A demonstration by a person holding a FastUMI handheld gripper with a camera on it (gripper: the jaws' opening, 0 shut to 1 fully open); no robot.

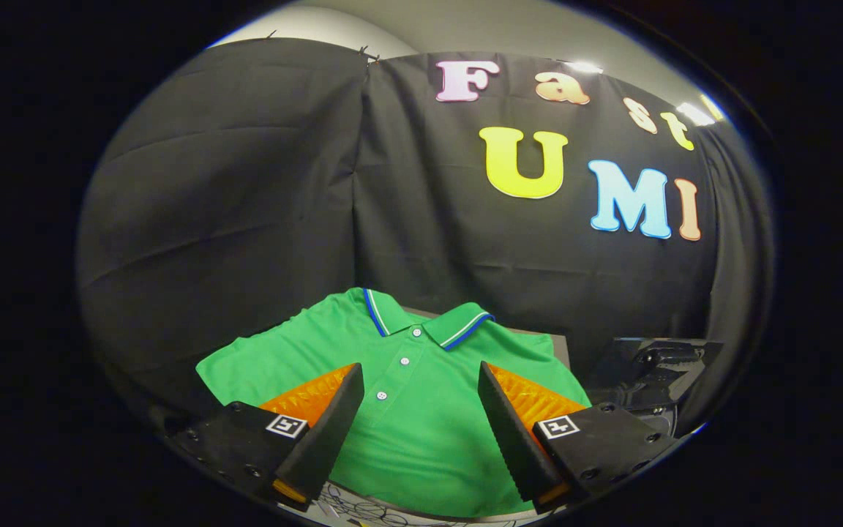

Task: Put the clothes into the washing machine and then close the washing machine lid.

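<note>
Green polo shirt [421, 410] with the blue-and-white striped collar and white buttons is what we're looking at, spread flat, front up, on the table just ahead of our gripper [420, 399]. We've got the fingers spread wide with nothing held between them, and the button placket shows in the gap. Off to the right, just past the shirt's edge, sits a dark, glossy machine [652, 373]; we can't make out details.

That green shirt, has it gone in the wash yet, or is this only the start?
Only the start, it seems. Nothing looks done: the green polo shirt lies spread flat, buttoned. In hand: the gripper hangs open over it, fingers apart either side of the button strip, gripping nothing. Left: grab it, load it into the dark machine to the right, close the lid.
</note>
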